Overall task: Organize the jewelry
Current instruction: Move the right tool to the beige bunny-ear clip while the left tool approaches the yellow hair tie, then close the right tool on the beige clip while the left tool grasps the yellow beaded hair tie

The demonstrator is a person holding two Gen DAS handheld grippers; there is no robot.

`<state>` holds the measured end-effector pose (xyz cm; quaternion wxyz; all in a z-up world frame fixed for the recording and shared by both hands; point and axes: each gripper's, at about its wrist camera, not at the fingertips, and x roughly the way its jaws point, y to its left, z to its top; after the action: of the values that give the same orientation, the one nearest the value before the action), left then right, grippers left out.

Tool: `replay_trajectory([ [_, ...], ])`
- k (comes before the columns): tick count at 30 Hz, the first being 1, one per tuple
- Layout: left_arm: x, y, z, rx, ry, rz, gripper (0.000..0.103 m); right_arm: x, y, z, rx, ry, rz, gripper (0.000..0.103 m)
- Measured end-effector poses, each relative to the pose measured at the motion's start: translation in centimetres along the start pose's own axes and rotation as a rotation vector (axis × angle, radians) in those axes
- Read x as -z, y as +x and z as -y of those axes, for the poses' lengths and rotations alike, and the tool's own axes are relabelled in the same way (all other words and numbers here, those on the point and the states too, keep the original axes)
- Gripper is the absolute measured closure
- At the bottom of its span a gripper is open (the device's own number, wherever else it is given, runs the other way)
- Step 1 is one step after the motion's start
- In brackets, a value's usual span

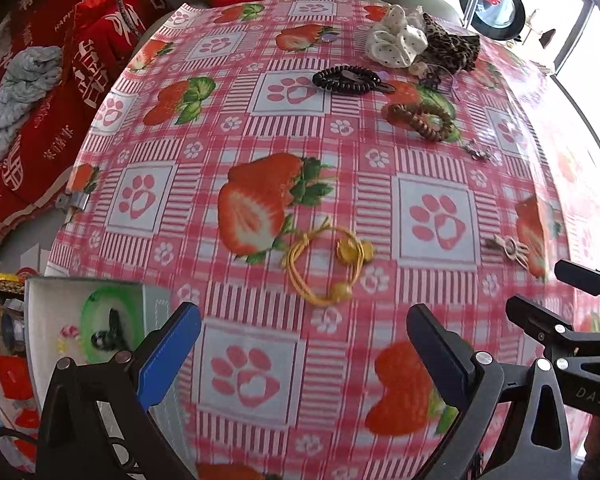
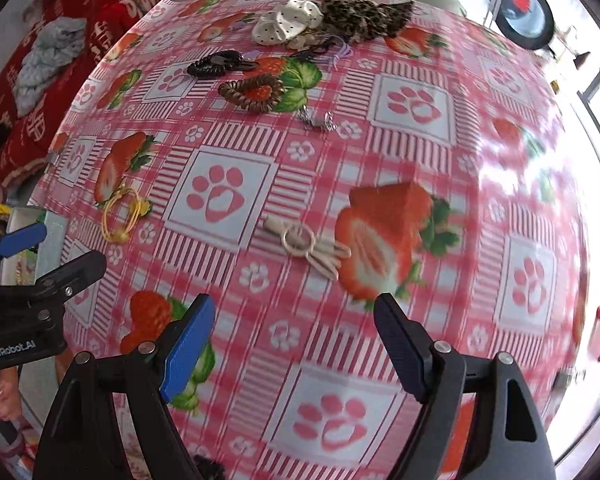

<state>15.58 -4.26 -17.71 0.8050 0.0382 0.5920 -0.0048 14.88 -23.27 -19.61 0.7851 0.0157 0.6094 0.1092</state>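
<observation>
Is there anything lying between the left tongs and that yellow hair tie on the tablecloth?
Nothing visible. The left tongs are open and empty, and only bare tablecloth lies between them and the yellow hair tie.

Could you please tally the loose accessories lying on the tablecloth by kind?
Fabric scrunchies: 2, white dotted scrunchie, leopard scrunchie
Bead bracelets: 2, black bracelet, brown bracelet
Hair ties: 2, yellow hair tie, beige hair tie
Small metal trinket: 1
Total: 7
</observation>
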Motion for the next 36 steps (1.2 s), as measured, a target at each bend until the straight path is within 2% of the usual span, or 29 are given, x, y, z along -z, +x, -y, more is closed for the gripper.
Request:
replay_trajectory([
  [8,-1.6,2.5,0.6,-0.019,-0.008,0.007,0.000,-1.8,1.4,0.3,0.004,-0.066,0.021,0.022],
  [9,-1.7,2.9,0.6,-0.024,-0.008,0.002,0.005,-1.9,1.5,0.3,0.004,-0.076,0.024,0.023],
  [11,-1.8,3.6,0.6,-0.029,-0.005,-0.013,0.005,-2.2,1.8,0.1,0.013,-0.099,0.028,0.024],
  [16,-1.9,4.3,0.4,-0.003,-0.004,-0.010,0.005,-2.7,2.6,0.0,0.020,-0.117,0.032,0.026],
  [19,-2.0,4.2,0.4,0.032,-0.001,-0.005,0.015,-2.9,2.9,-0.5,0.041,-0.150,0.041,0.030],
  [22,-1.9,3.9,0.8,0.058,0.016,-0.001,0.028,-3.0,2.9,-1.0,0.062,-0.182,0.052,0.044],
  [24,-1.9,3.6,1.3,0.064,0.035,0.006,0.040,-3.2,2.8,-1.1,0.064,-0.179,0.054,0.062],
  [27,-1.6,3.0,2.0,0.066,0.056,0.012,0.070,-3.3,2.7,-1.3,0.066,-0.164,0.052,0.082],
  [28,-1.5,2.9,2.1,0.067,0.059,0.013,0.076,-3.3,2.7,-1.3,0.069,-0.159,0.051,0.082],
  [29,-1.5,2.9,2.0,0.072,0.059,0.012,0.086,-3.2,2.7,-1.3,0.070,-0.156,0.052,0.082],
  [36,-0.8,2.0,1.3,0.105,0.053,0.019,0.087,-2.6,2.0,-0.8,0.049,-0.101,0.058,0.082],
])
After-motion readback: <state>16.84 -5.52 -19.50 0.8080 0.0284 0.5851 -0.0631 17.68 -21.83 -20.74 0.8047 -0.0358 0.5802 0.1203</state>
